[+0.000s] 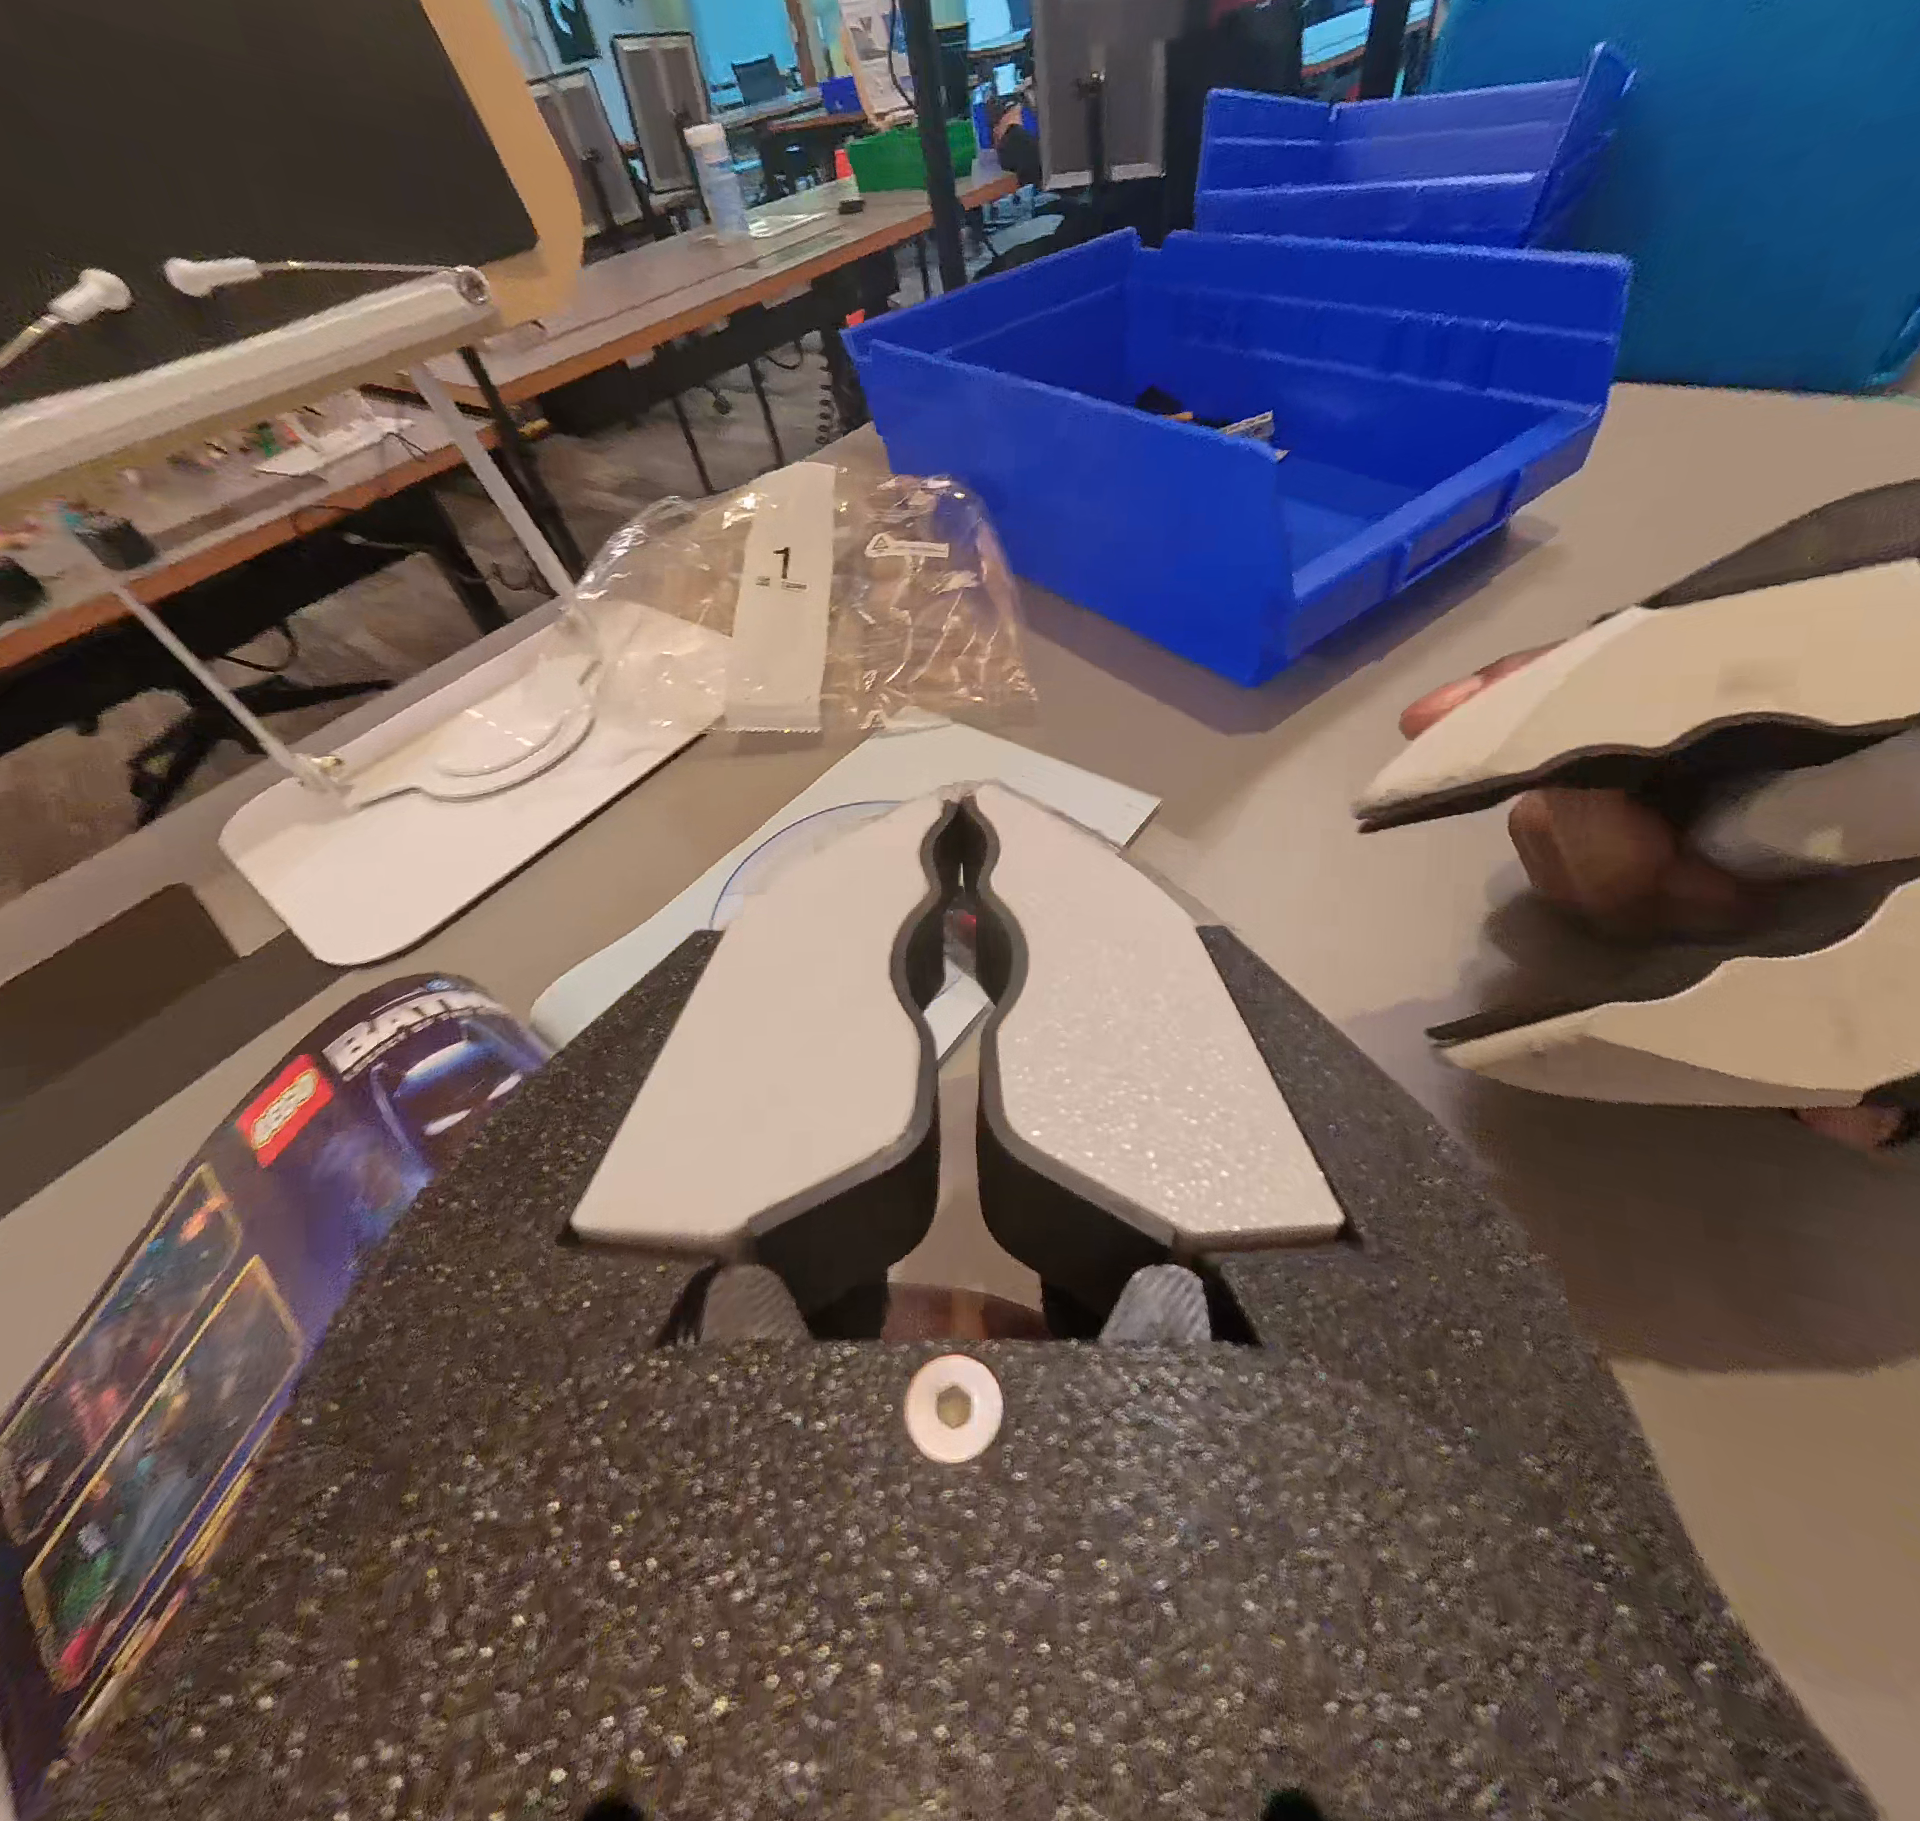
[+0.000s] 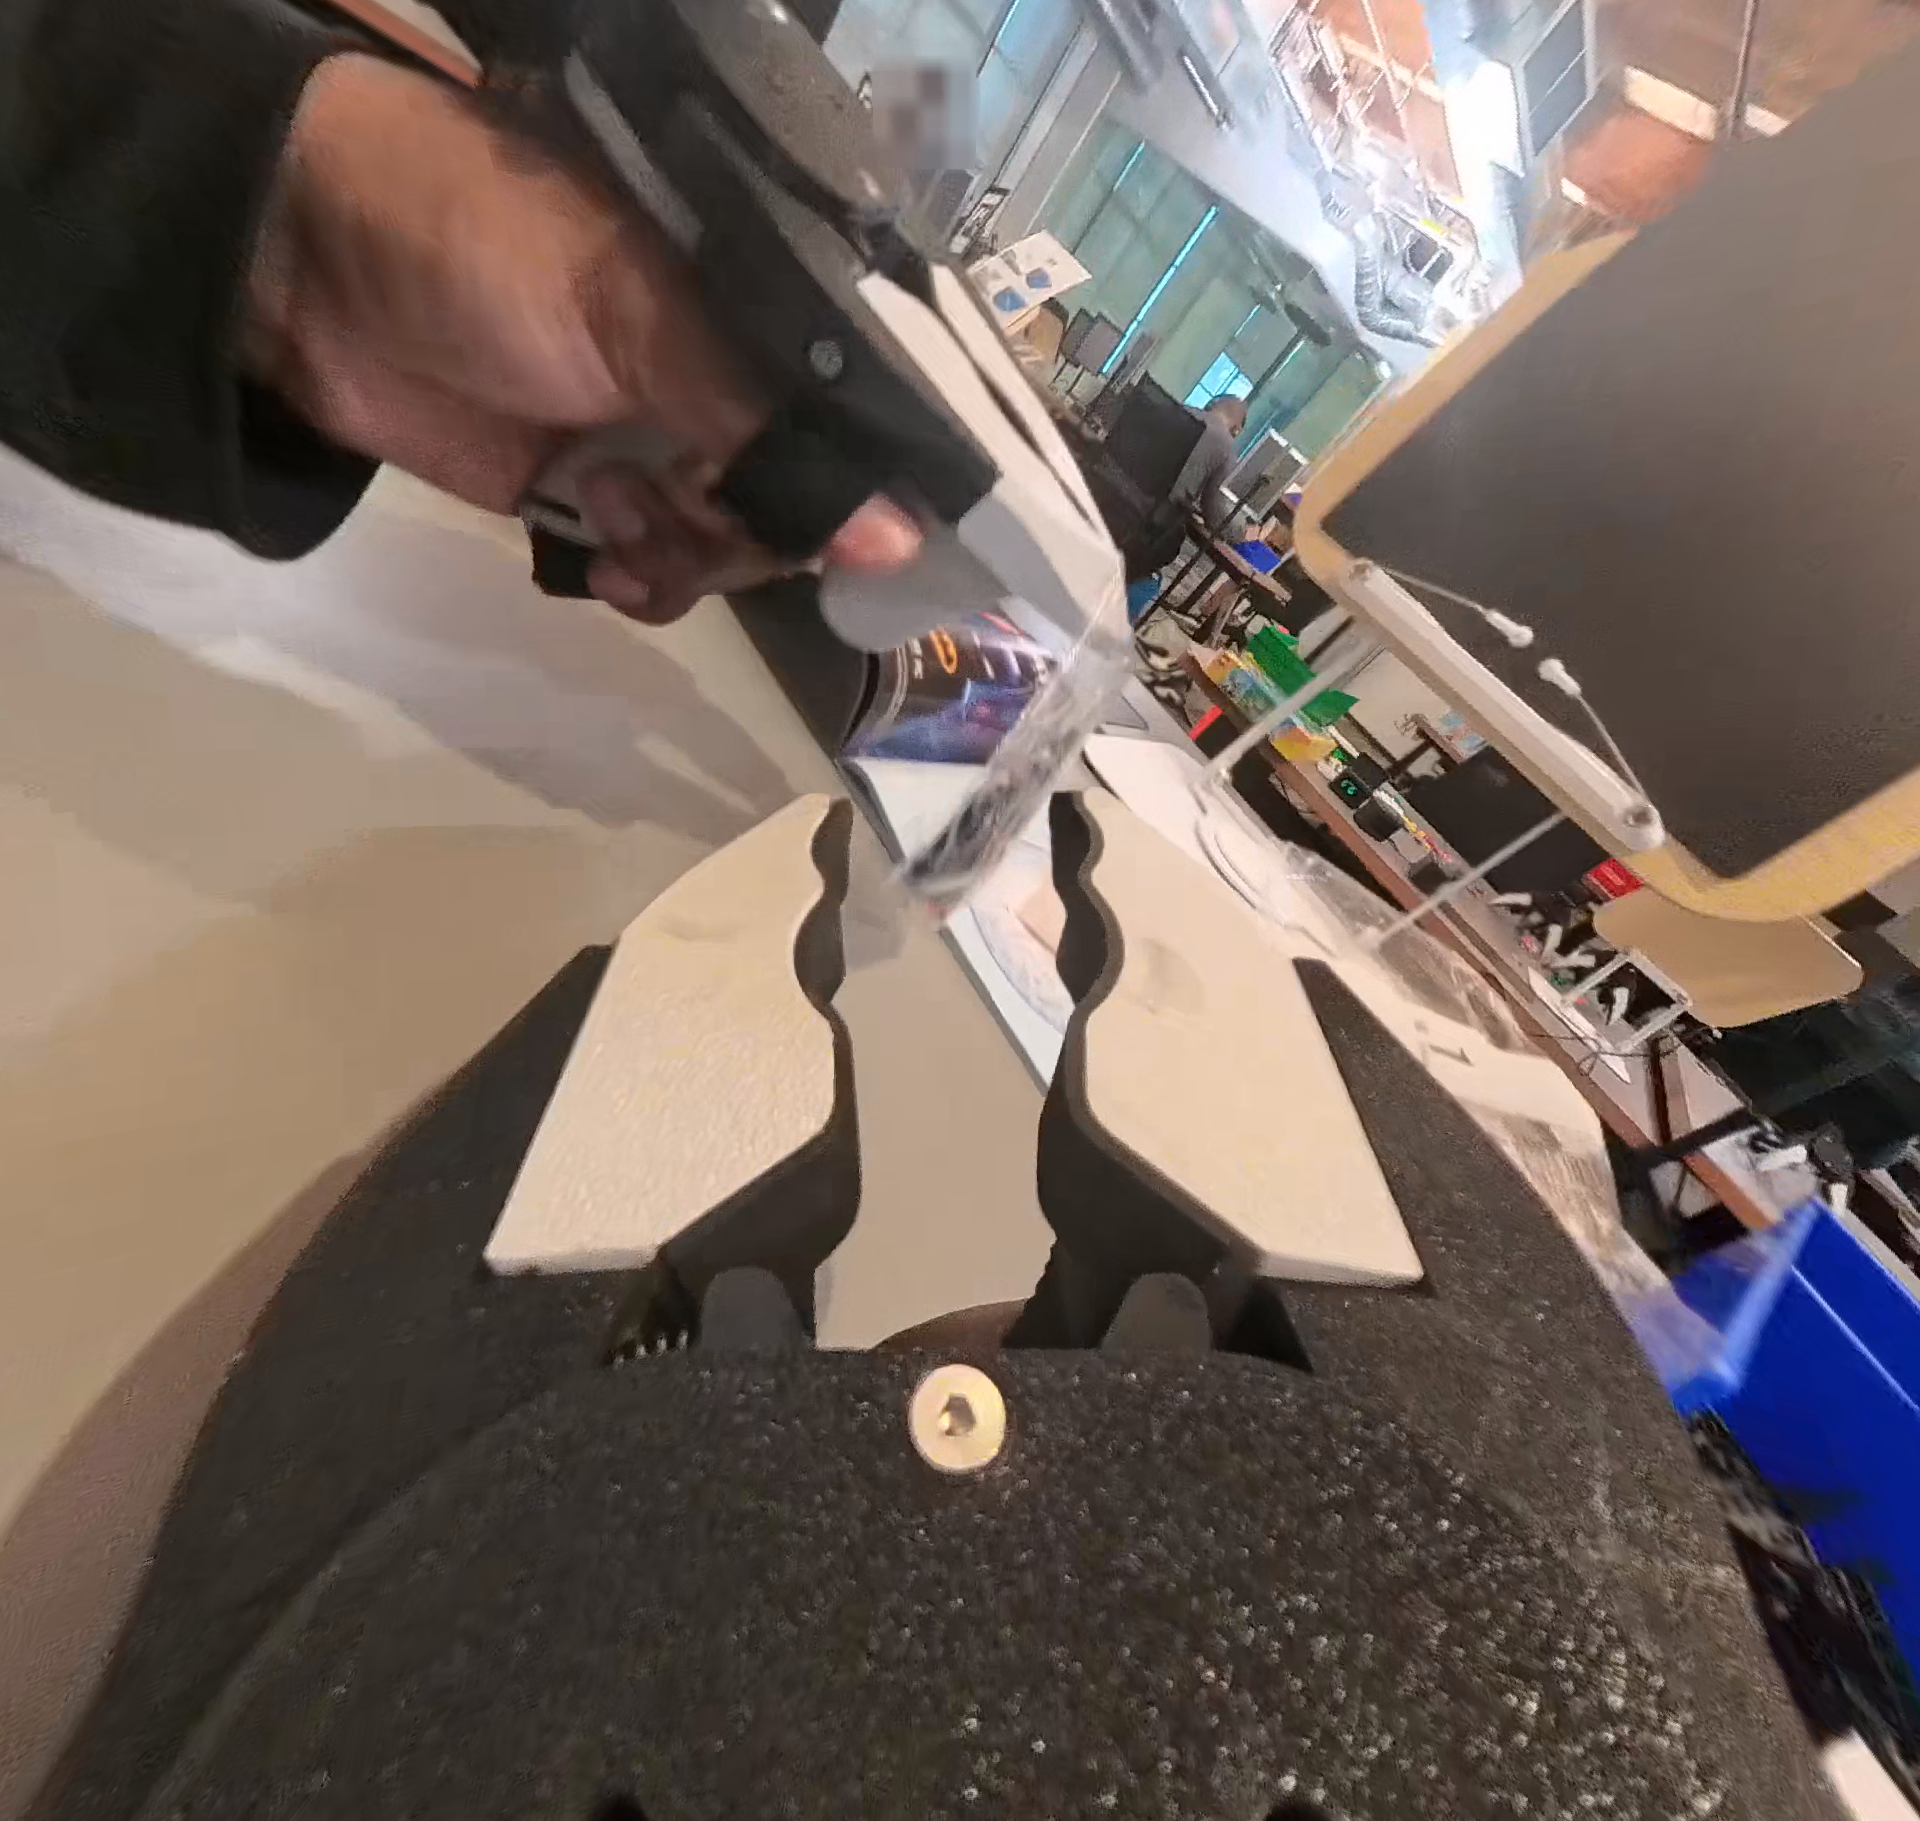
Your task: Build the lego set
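Clearly crinkled clear plastic bag [image 2: 997, 774], dark bits inside, dangling from left gripper [image 2: 1081, 618], right gripper [image 2: 951, 836] agape.

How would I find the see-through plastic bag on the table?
Start at the big blue bin on the grey table. Just to its left lies the clear crinkly bag, partly on the white lamp base. Only it has a white strip down its middle.

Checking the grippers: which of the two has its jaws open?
The right gripper: its jaws stand well apart. The left gripper has its jaws closed tip to tip, pinching a clear plastic bag.
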A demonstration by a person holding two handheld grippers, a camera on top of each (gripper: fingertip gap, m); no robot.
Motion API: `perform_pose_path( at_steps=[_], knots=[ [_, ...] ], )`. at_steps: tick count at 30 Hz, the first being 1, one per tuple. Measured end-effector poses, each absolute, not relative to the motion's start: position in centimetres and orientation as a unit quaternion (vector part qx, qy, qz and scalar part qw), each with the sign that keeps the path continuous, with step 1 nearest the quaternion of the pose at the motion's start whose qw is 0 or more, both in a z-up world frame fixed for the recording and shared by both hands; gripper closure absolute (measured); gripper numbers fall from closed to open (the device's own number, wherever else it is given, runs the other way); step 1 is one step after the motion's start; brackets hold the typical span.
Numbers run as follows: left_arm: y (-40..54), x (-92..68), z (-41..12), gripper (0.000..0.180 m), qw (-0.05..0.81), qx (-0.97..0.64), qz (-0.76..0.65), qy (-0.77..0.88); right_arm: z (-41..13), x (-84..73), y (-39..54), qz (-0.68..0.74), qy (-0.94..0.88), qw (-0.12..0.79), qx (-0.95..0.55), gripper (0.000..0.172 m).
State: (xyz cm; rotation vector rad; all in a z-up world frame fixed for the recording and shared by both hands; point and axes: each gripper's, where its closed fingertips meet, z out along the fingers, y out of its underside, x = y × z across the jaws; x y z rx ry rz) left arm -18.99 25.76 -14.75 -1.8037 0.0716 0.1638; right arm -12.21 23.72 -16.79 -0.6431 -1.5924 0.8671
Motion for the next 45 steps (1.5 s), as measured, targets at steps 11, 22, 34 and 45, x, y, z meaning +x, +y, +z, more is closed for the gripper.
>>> perform_pose_path(
  at_steps=[11, 22, 34, 45],
  knots=[
    [23.2, -20.2, -16.8, 0.180, 0.579, -0.809, 0.098, -0.010, -19.5, -14.3, 21.1, 0.286, -0.734, 0.564, -0.247, 0.131],
    [22.7, -20.3, -14.3, 0.180, 0.592, -0.800, 0.087, -0.032, -20.5, -14.1, 18.3, 0.286, -0.747, 0.504, -0.326, 0.121],
    [22.2, -19.5, -14.1, 0.180, 0.585, -0.808, 0.071, -0.020, -21.1, -14.6, 22.5, 0.244, -0.724, 0.503, -0.405, 0.124],
    [21.7, -21.0, -13.5, 0.180, 0.594, -0.799, 0.076, -0.043, -20.8, -14.6, 19.7, 0.305, -0.709, 0.452, -0.446, 0.117]
  ],
)
